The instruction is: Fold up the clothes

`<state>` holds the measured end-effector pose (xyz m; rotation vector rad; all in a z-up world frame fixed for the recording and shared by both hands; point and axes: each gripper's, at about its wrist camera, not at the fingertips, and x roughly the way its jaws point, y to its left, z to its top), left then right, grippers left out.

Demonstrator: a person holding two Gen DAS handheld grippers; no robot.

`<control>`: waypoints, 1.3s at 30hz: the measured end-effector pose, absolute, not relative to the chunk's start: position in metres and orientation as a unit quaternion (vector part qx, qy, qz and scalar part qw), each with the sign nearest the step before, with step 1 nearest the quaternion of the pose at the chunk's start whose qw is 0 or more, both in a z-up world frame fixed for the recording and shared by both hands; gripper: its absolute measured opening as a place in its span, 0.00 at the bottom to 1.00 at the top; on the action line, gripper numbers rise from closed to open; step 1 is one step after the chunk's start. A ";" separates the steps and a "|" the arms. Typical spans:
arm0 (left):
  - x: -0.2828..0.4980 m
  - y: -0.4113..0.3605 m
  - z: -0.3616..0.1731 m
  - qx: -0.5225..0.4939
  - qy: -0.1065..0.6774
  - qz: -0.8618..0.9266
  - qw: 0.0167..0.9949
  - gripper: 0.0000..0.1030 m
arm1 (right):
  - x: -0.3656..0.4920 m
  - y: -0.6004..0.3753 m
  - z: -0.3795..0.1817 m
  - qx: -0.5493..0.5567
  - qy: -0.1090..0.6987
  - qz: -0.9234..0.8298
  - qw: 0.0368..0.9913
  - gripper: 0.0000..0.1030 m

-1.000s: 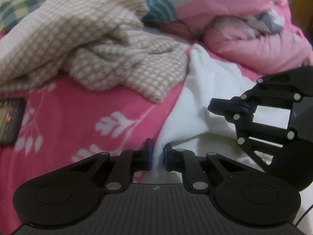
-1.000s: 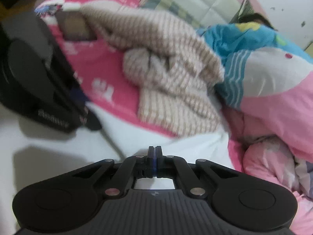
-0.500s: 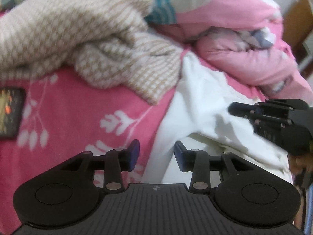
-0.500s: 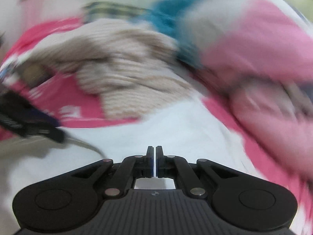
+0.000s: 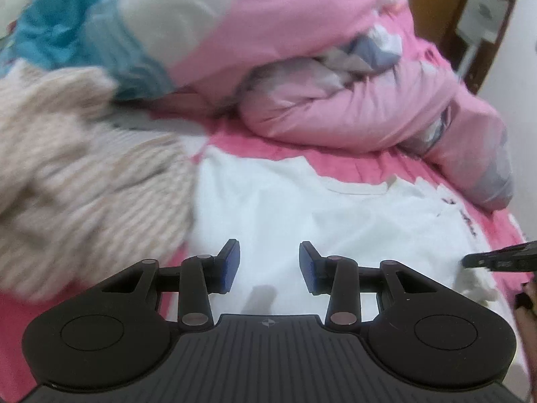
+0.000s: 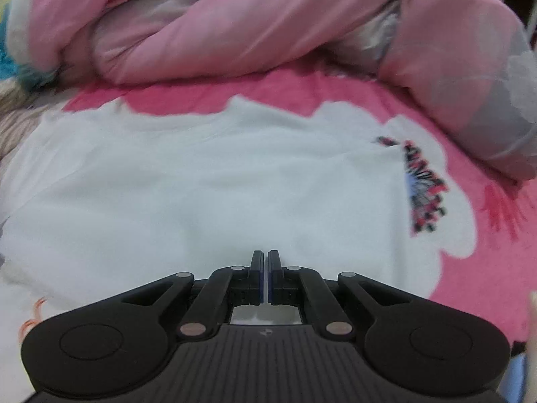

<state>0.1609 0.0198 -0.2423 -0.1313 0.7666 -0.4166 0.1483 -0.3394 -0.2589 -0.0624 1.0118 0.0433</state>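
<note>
1. The bed sheet (image 5: 268,144), bright pink with a pale leaf print, fills the ground of both views and carries everything else.
2. A pink quilt (image 5: 335,77) with white, grey and blue-striped patches is heaped along the far side, from about 11 o'clock round to 2 o'clock in the left wrist view; in the right wrist view the same quilt (image 6: 255,23) crosses the top from 10 to 2 o'clock.
3. The white T-shirt (image 5: 302,208), the garment being folded, lies spread on the sheet at the centre of the left wrist view, its neckline toward 12 o'clock. In the right wrist view the shirt (image 6: 208,181) covers the middle, with a dark red-and-blue printed motif (image 6: 423,184) at 3 o'clock.
4. A beige checked knit garment (image 5: 77,174), blurred, is bunched at 9 o'clock, its edge touching the shirt's left side.
5. The left gripper (image 5: 268,265) hovers over the shirt's near part at 6 o'clock, its blue-padded jaws spread with nothing between them.
6. The right gripper (image 6: 265,275) is pressed together at 6 o'clock over the shirt; whether cloth is pinched I cannot tell. Its dark tip (image 5: 496,258) shows at 3 o'clock in the left view, at the shirt's right edge.
</note>
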 end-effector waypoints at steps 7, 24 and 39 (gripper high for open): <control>0.201 -0.004 -0.268 -0.022 0.388 -0.110 0.915 0.38 | 0.158 -0.400 -0.270 0.068 0.478 -0.041 0.875 0.34; 0.214 -0.007 -0.279 -0.001 0.361 -0.011 0.932 0.34 | 0.156 -0.418 -0.272 0.075 0.499 0.034 0.863 0.52; 0.218 -0.015 -0.282 0.033 0.341 0.034 0.939 0.31 | 0.138 -0.412 -0.258 -0.003 0.445 0.039 0.895 0.04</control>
